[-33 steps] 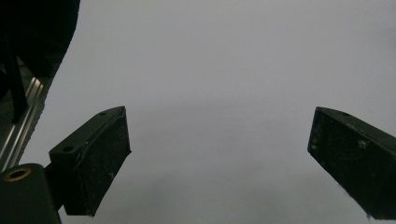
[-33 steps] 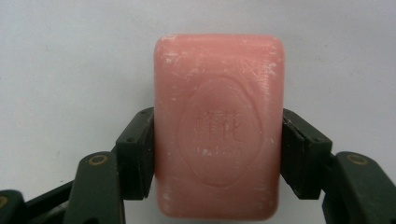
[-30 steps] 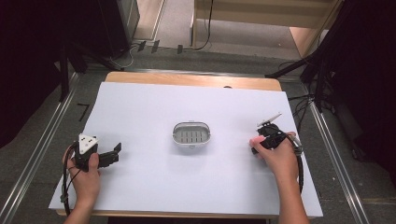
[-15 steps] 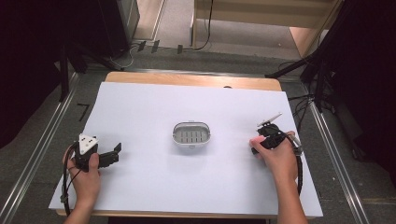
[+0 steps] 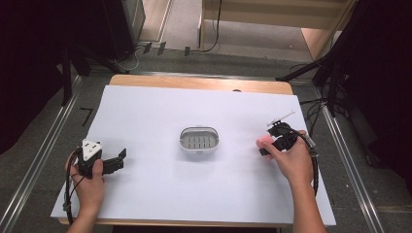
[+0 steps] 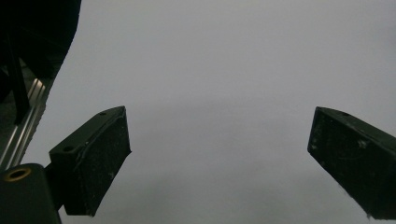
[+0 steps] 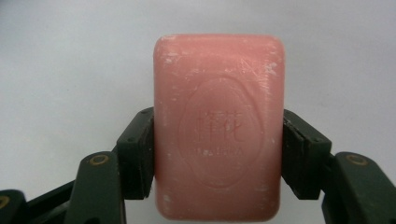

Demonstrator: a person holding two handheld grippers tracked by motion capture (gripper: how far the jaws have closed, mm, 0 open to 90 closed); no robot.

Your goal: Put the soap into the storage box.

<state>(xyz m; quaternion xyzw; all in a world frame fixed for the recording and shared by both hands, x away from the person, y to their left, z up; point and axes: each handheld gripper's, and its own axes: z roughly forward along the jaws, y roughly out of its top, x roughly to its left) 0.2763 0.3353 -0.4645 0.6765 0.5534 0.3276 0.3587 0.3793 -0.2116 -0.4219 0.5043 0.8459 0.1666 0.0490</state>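
Pink soap (image 7: 219,126) sits clamped between my right gripper (image 5: 276,141) jaws, at the right of the high view; my left gripper (image 6: 219,158) jaws gape wide, lower left.

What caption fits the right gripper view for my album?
Right gripper shut on a pink soap bar above the white table.

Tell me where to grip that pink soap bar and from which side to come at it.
Grip the pink soap bar across its two long, flat side edges, near the middle, coming in along its length from one short end. That is how the right gripper stands now: one pad on each long edge, stamped broad face left uncovered. Those edges are straight and parallel, so the pads should seat evenly.
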